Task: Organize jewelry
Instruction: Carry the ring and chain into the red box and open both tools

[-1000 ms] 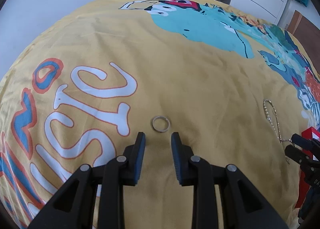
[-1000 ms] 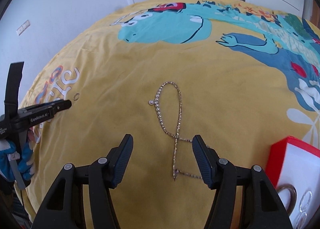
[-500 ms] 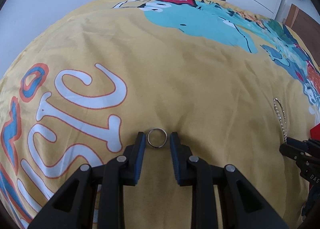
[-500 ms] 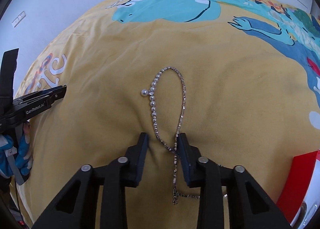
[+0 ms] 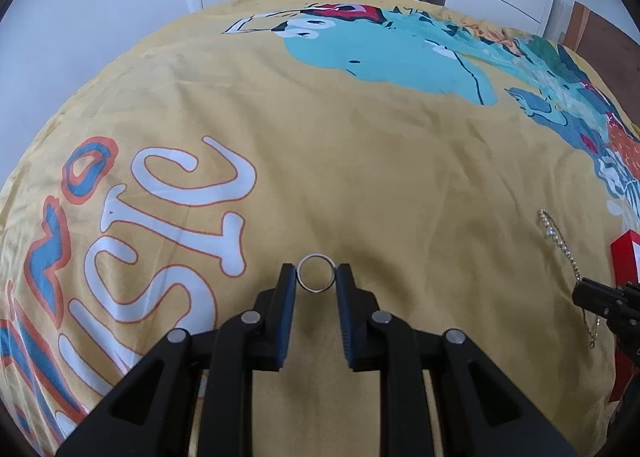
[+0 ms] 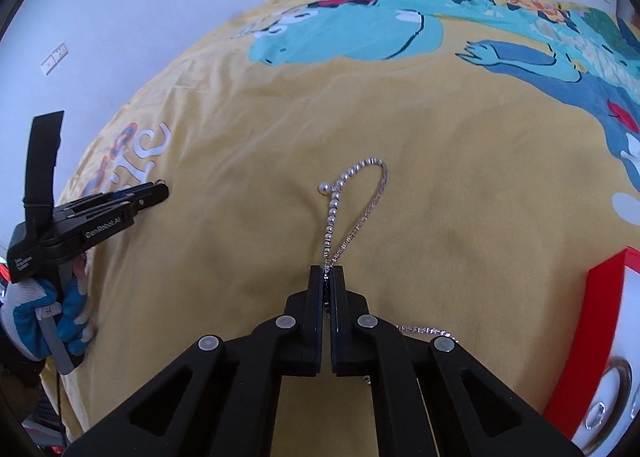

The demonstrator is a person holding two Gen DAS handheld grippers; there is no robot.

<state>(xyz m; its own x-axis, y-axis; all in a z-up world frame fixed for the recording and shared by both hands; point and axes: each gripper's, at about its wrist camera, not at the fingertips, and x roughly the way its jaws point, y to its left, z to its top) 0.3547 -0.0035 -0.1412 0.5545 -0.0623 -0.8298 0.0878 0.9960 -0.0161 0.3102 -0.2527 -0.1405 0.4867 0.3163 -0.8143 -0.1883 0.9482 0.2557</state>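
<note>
Both tools clamped (ring (image 5: 316, 273), necklace (image 6: 352, 209)).

Left hand-held gripper (image 5: 316, 275) now pinching the ring (image 5: 316, 273), right hand-held gripper (image 6: 328, 277) closed — necklace (image 6: 352, 209) clamped

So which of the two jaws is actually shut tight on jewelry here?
The right gripper: its jaws are pinched together on the pearl necklace. The left gripper only brackets the silver ring, jaws at its sides.

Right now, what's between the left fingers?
The silver ring, lying on the yellow duvet, with both left fingers against its sides. Shown in the left wrist view.
</note>
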